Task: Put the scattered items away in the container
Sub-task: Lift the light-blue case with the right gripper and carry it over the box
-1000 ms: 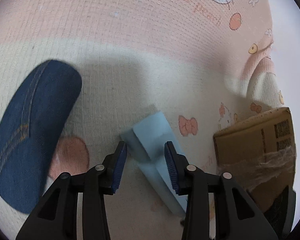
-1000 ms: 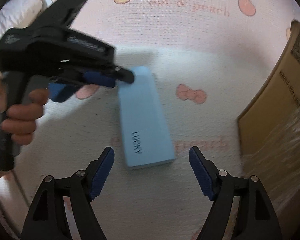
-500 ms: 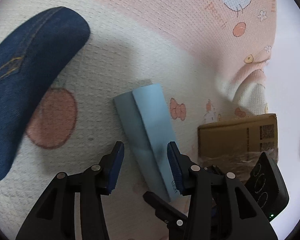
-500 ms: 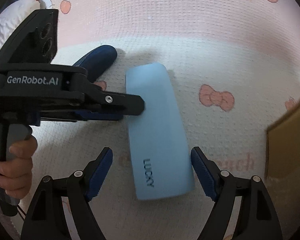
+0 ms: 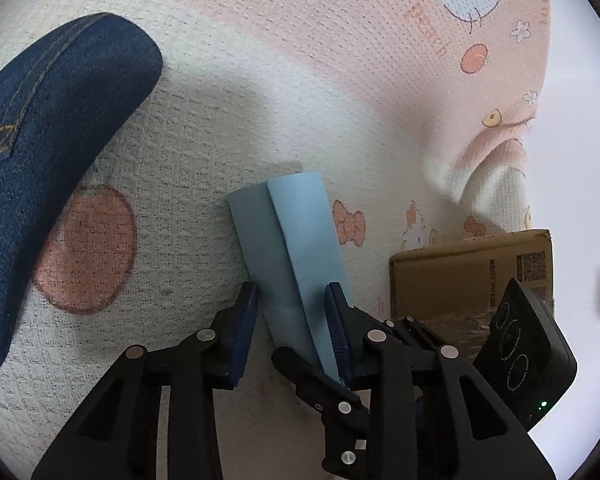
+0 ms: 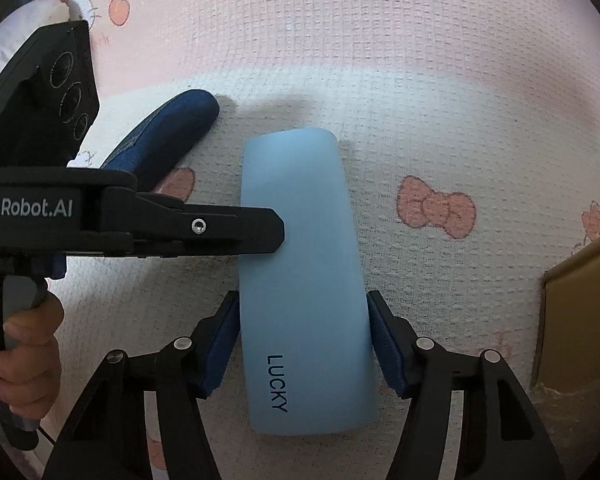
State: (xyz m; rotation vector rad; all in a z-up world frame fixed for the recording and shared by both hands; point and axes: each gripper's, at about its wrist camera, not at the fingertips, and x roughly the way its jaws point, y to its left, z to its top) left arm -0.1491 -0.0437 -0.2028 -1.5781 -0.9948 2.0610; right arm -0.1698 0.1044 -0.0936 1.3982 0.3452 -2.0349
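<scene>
A light blue glasses case marked LUCKY [image 6: 300,264] lies on the patterned blanket; it also shows in the left wrist view [image 5: 292,248]. My right gripper [image 6: 302,344] is shut on its near end, both pads touching its sides. My left gripper [image 5: 290,332] straddles the case from the side; its right pad touches the case, its left pad stands a little off. A dark denim glasses case [image 5: 40,160] lies to the left, also in the right wrist view [image 6: 168,132].
A cardboard box [image 5: 468,280] stands to the right on the blanket, its corner also in the right wrist view [image 6: 580,300]. The pink and white Hello Kitty blanket [image 6: 420,80] covers the whole surface. White wall lies beyond at right.
My right gripper has moved forward over the blue case and closed on its sides. My left gripper has come nearer the case's side and narrowed a little.
</scene>
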